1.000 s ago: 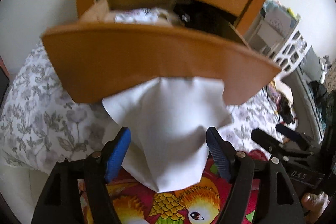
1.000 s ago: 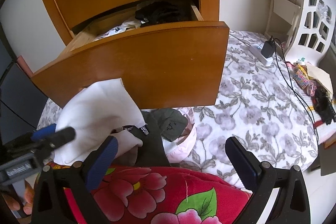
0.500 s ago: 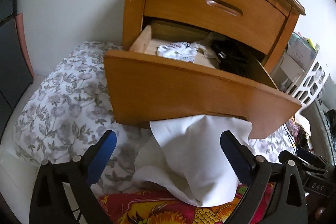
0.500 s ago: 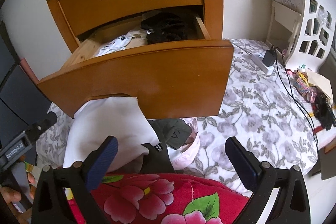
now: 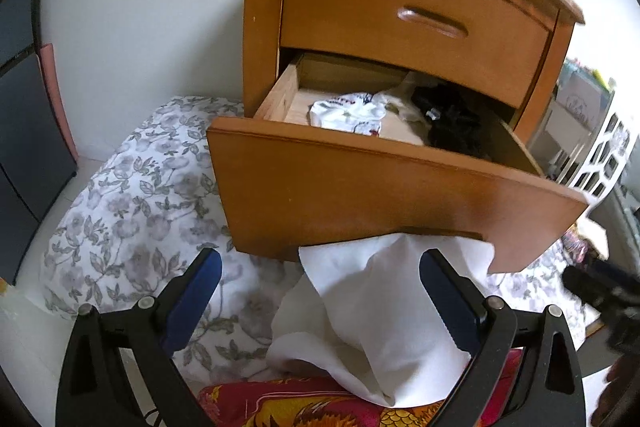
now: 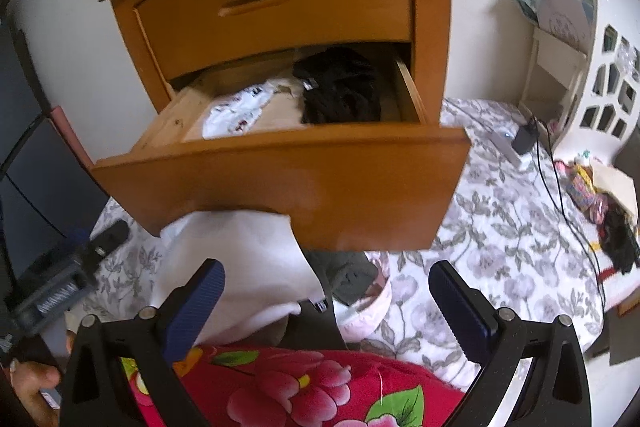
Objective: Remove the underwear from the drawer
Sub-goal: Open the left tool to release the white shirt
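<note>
Drawer of orange-brown wood point(image 5: 380, 195), the lower one of a two-drawer nightstand point(image 5: 400, 11), stands pulled out over a grey-and-white floral bedspread point(image 5: 132, 211). Inside it lie a white printed piece of underwear point(image 5: 348, 113) toward the left and a crumpled black garment point(image 6: 340, 91) toward the right, with a pale cloth between them. Below the drawer front a plain white garment point(image 5: 384, 315) lies heaped on the bed, partly over a red flowered blanket point(image 6: 288, 387). Left tongs point(image 5: 320, 301) are spread wide; the white garment sits loosely between the blue pads, slack and not pinched. Right tongs point(image 6: 326, 307) are likewise spread, holding nothing, above a dark grey garment point(image 6: 350, 277) and a pale pink one point(image 6: 374, 307) beside the white heap
</note>
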Demonstrator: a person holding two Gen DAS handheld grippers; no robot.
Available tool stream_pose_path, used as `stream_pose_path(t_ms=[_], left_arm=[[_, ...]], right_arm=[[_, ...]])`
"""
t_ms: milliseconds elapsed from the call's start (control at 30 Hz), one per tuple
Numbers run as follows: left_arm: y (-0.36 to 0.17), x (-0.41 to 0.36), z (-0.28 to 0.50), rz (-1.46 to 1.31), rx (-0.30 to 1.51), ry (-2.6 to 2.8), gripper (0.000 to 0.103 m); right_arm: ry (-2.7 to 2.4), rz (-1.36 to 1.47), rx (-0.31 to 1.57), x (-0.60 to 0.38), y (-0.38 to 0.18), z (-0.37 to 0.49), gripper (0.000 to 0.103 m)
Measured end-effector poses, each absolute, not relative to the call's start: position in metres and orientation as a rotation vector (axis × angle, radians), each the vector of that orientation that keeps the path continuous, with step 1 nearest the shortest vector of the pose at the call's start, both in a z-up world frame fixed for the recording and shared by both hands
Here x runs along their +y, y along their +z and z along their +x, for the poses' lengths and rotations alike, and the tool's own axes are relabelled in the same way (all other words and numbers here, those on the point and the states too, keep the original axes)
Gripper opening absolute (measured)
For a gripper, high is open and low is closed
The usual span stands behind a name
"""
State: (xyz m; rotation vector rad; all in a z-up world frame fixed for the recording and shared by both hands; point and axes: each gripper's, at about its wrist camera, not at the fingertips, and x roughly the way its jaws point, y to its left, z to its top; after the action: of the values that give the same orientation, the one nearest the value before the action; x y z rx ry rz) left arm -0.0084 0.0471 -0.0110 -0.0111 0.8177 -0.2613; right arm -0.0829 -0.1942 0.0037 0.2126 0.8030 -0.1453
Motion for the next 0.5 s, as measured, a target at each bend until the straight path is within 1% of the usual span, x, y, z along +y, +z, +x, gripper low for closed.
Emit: stream_pose_path(t_ms=[267,500], left_arm=[[-0.010,0.045,-0.003,0.020,0.801,-0.232,0.099],[-0.018,0.046,0.003,0.016,0.837,-0.237,0.099]], right_arm=[[-0.113,0.178,0.760,-0.198,0.041,-0.069,0.103],[-0.096,0.143,0.747,-0.203,0.068,-0.051,0.103]])
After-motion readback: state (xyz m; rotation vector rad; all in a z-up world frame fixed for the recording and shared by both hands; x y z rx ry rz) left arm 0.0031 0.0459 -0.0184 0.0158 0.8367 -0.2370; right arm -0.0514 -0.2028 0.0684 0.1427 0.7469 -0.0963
